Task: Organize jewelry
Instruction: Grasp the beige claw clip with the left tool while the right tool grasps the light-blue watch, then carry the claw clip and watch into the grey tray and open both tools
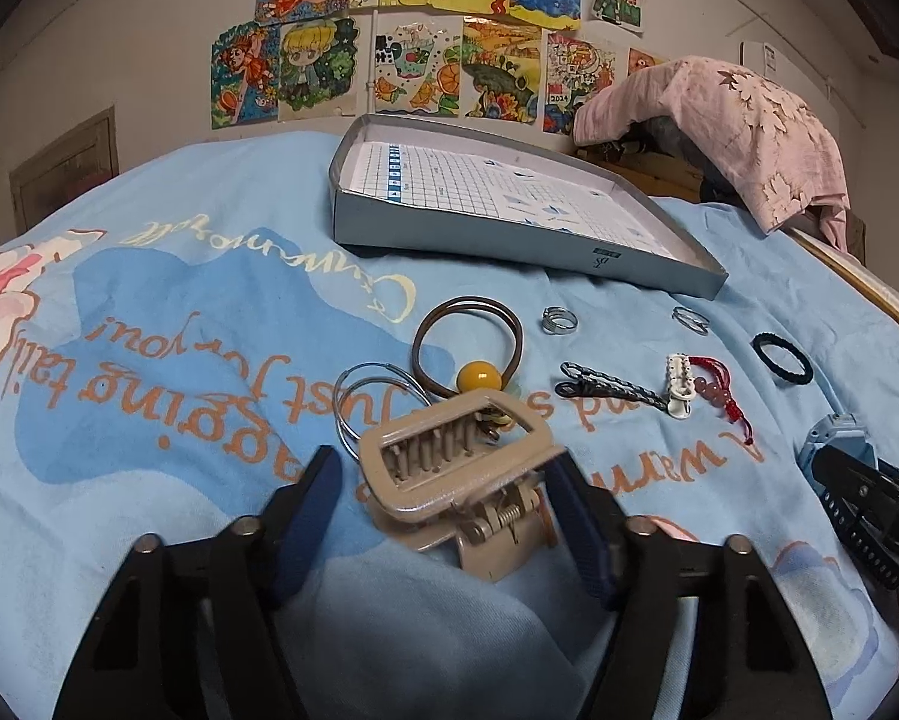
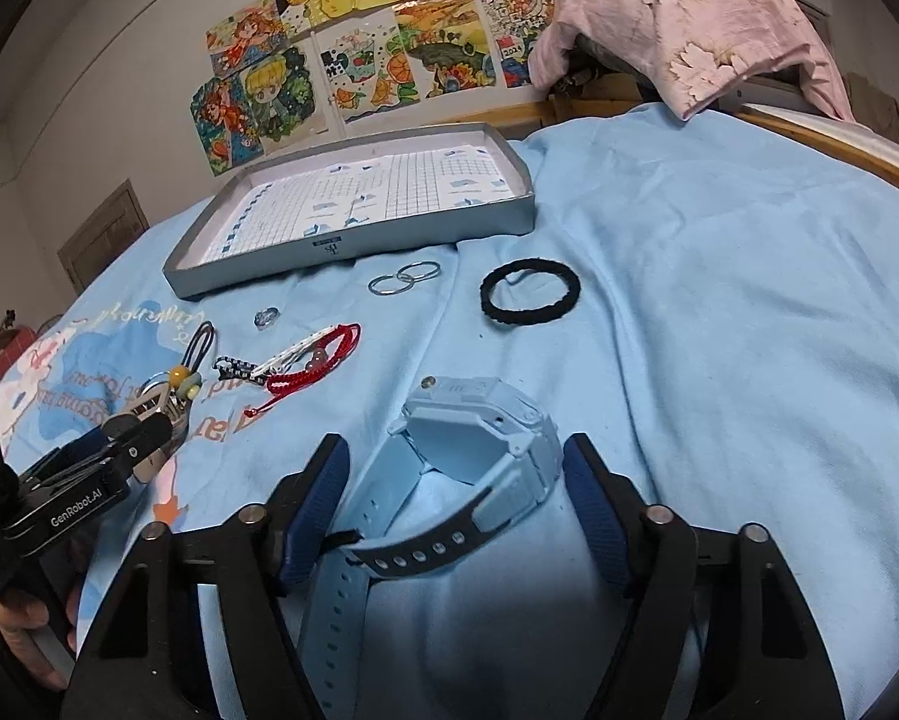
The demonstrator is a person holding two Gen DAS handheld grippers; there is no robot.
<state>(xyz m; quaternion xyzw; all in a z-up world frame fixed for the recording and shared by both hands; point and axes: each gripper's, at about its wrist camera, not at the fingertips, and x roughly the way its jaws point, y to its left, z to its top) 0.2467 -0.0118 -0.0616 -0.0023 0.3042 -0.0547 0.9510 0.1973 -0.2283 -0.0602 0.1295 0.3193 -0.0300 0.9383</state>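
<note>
My left gripper (image 1: 443, 480) is open around a beige claw hair clip (image 1: 455, 468) lying on the blue sheet; its right finger looks close to the clip. My right gripper (image 2: 455, 468) is open around a light blue watch (image 2: 479, 450), fingers apart from it. A grey shallow box (image 1: 509, 240) lined with gridded paper sits behind; it also shows in the right wrist view (image 2: 353, 240). Other pieces lie loose: a brown hair tie with a yellow bead (image 1: 479, 375), thin silver hoops (image 1: 365, 402), a black hair tie (image 2: 530, 300), a red cord bracelet (image 2: 317, 360), silver rings (image 2: 404, 279).
A pink cloth (image 1: 743, 126) is draped over something at the bed's far right. A wooden bed rail (image 2: 839, 144) runs along the right side. Drawings (image 1: 419, 36) are taped to the wall behind. A black-and-white hair clip (image 1: 617, 387) lies beside a white clip (image 1: 680, 384).
</note>
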